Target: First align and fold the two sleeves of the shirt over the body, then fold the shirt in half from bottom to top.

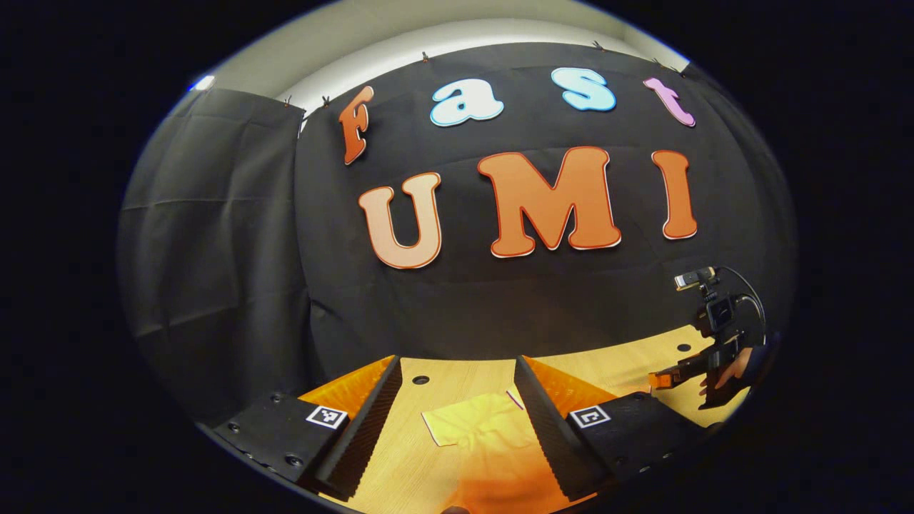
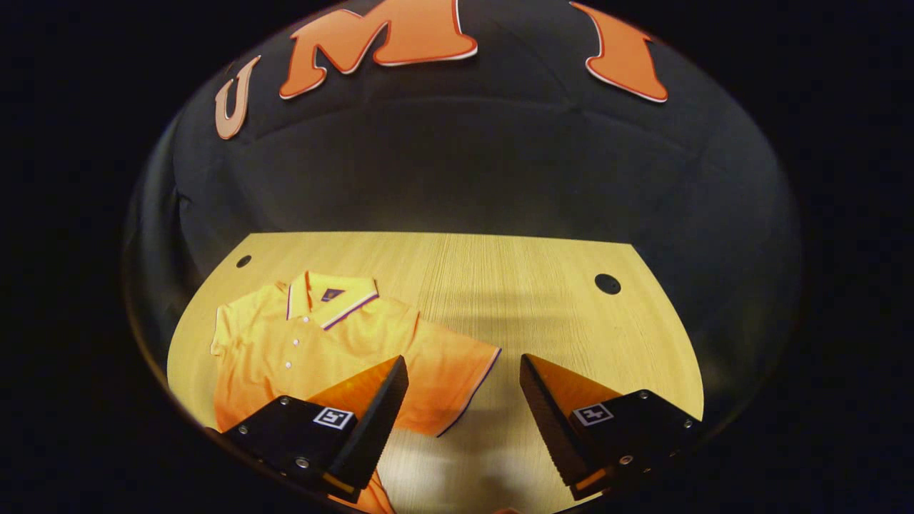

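Observation:
An orange polo shirt [image 2: 307,350] lies flat on the wooden table [image 2: 543,285], collar [image 2: 332,296] toward the far wall and buttons facing up. One sleeve [image 2: 457,371] is spread out sideways; in the right gripper view my right gripper [image 2: 464,407] hovers open above it, the sleeve's hem between the fingers. In the left gripper view my left gripper [image 1: 457,421] is open over another sleeve [image 1: 478,428] lying on the table. The right gripper [image 1: 664,378], held by a hand [image 1: 728,371], is visible off to the right.
The table has round holes [image 2: 608,283] near its far corners, and bare wood extends to the right of the shirt. The black cloth wall [image 2: 457,164] stands right behind the table's far edge.

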A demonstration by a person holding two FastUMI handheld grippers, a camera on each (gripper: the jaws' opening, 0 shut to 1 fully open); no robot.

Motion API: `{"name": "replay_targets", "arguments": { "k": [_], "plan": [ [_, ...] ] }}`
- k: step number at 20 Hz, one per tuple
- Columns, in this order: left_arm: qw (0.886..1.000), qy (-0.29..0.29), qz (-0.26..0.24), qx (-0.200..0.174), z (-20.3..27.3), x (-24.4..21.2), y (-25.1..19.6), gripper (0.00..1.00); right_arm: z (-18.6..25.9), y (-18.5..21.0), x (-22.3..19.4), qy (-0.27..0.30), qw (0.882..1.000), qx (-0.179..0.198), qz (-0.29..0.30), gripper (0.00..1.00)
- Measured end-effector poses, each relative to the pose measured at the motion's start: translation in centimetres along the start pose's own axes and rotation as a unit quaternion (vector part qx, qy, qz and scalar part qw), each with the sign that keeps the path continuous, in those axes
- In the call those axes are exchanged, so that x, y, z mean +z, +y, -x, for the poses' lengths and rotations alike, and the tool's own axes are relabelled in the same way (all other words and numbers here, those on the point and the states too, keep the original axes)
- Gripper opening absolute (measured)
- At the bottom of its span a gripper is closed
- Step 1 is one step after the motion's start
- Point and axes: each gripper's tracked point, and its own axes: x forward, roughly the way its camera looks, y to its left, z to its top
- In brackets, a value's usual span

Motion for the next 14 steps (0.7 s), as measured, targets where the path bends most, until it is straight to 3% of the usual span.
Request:
{"name": "replay_targets", "arguments": {
  "k": [5, 14],
  "plan": [
    [0.999, 0.025, -0.010, 0.017, -0.4, -1.5, -0.1, 0.99, -3.4, 0.4, -2.0, 0.089, 0.995, 0.031, -0.031, 0.87],
    [0.999, 0.037, -0.033, 0.015, -0.6, -1.6, -1.8, 0.99, -6.8, 0.3, -5.2, 0.197, 0.980, 0.036, 0.007, 0.85]
  ]
}}
